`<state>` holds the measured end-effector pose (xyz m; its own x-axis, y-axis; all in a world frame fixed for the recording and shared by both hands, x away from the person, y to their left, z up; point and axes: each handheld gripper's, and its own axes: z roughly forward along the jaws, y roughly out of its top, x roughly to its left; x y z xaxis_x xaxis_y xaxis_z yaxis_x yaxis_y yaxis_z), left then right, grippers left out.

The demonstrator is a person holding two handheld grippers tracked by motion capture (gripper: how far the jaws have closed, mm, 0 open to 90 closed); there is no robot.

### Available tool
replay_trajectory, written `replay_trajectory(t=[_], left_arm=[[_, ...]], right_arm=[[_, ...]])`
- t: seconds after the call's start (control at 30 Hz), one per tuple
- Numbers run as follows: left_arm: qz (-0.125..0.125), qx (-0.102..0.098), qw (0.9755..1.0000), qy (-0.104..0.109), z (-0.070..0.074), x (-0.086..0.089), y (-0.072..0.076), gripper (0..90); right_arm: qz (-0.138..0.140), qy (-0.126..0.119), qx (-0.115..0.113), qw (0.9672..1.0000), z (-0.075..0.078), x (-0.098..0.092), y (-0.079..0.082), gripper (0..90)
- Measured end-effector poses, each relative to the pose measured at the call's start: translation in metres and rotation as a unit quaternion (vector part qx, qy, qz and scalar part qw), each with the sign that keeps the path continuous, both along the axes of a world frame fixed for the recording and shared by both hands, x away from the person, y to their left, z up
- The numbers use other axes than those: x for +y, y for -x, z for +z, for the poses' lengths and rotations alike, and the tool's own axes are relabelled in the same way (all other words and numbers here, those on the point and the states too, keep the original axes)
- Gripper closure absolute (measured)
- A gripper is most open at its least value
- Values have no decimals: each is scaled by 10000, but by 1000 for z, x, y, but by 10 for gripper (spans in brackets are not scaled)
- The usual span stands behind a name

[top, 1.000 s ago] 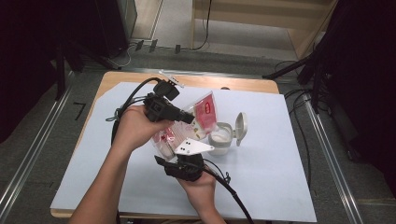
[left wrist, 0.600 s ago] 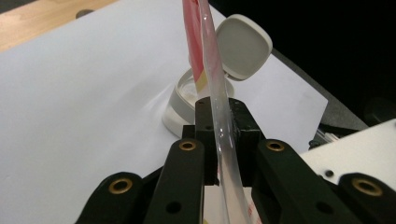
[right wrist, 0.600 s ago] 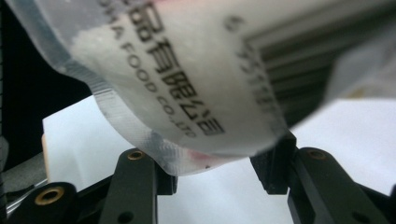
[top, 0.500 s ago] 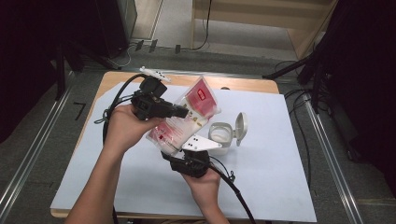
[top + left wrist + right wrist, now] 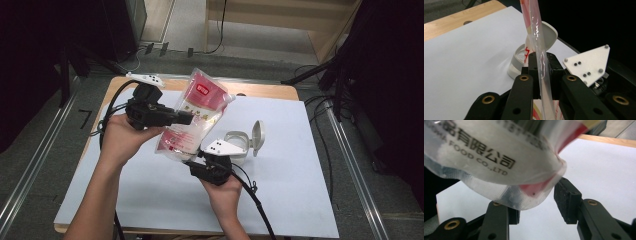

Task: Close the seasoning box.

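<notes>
Clear plastic with red and white print: the pouch (image 5: 192, 117) you hold in the air above the white sheet (image 5: 300, 190), up and to the left of the small grey container (image 5: 235, 149) as the high view frames it. Your left gripper (image 5: 186, 118) reaches in from the pouch's left side, and the left gripper view has its black jaws pressed together on the pouch's clear edge, which rises between them toward the top of the frame. Your right gripper (image 5: 200, 159) sits just below the pouch's lower corner and just left of the container, with its grey three-cornered plate (image 5: 223, 147) facing up. In the right gripper view the jaws stand apart; the pouch's sealed lower corner (image 5: 534, 195) hangs between them, lying over the left jaw and clear of the right pad (image 5: 567, 201), and black lettering reading "FOOD CO.,LTD" (image 5: 477, 161) runs across the film. The container rests on the sheet with its hinged lid (image 5: 258, 135) flipped open and standing up on its right side; in the left gripper view it sits right behind the pouch. Wooden table (image 5: 260, 90) edge shows beyond the far side of the sheet. Your left hand (image 5: 120, 137) grips its tool to the left of the pouch; your right hand (image 5: 225, 192) comes in below the container.
</notes>
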<state>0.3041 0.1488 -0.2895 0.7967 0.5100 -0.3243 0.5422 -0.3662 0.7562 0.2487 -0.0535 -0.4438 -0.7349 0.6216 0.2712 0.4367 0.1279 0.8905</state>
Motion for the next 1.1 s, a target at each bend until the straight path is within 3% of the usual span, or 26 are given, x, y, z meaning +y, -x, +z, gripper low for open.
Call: replay_trajectory(t=[0.13,0.27,0.37,0.47,0.63,0.8,0.87,0.97,1.1], left_arm=[[-127,-42,9999,56,-1,2,3,847],[-287,-133,9995,-23,-3,0,6,848],[-413,-169,9989,-134,-6,-2,8,845],[-491,-103,9986,-168,-8,-3,9,844],[-598,-159,9975,-332,-12,-2,13,843],[-481,-164,9979,-409,-14,-2,12,863],[-413,-271,9973,-535,-16,-3,12,879],[-352,-112,9983,-458,-16,0,9,900],[-321,-76,9988,-352,-16,6,8,900]], right_arm=[[-84,-1,26,10000,0,-5,-3,593],[-247,64,26,9997,-1,-13,-7,601],[-324,33,205,9993,-3,-23,-12,620],[-374,68,241,9990,-4,-28,-15,626],[-399,54,430,9983,-5,-33,-18,634],[-274,203,377,9987,-6,-27,-16,633],[-177,230,320,9991,-6,-23,-15,625],[-39,351,337,9988,-5,-17,-15,617],[99,404,337,9986,-5,-13,-16,615]])
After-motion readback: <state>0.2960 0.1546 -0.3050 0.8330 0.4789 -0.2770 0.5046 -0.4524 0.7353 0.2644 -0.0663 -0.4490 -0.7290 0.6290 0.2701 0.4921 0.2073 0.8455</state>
